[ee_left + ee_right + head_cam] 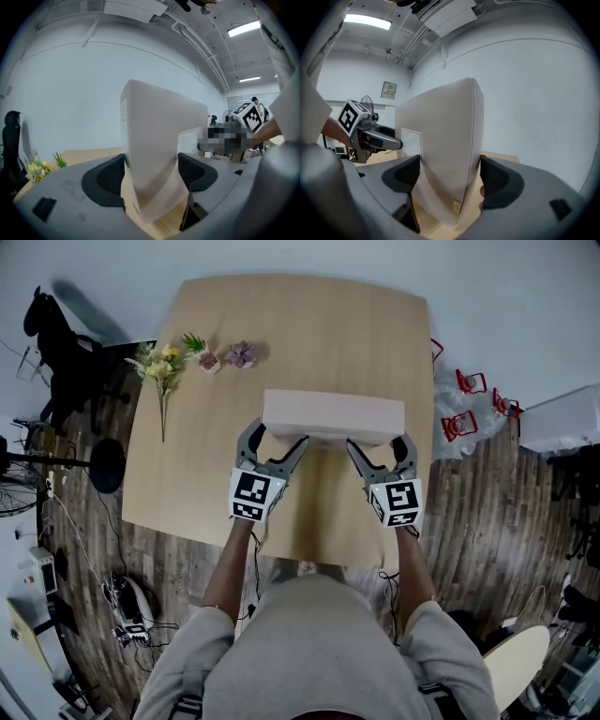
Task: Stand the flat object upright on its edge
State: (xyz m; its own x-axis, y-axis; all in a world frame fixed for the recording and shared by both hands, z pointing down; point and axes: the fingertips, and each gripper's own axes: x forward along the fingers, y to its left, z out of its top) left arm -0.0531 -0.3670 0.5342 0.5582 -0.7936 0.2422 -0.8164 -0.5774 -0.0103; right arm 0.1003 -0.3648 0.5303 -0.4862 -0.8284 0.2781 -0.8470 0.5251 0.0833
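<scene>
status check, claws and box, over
Left claw and right claw both shut on the flat box. Box about upright, long edge down, over the table; resting or lifted, can't tell. Flowers off to the left, nothing in the way.

Nothing legible: the white label (pixel 411 143) on the pale flat cardboard box (pixel 445 136) looks blank; the small framed wall notice (pixel 389 88) is too tiny.

Box (pixel 333 416) on table (pixel 309 324) — flowers (pixel 164 367) left

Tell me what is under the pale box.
Only the wooden table shows below the pale box, which the left gripper and right gripper clamp. Whether its bottom edge touches the wood is hidden.
</scene>
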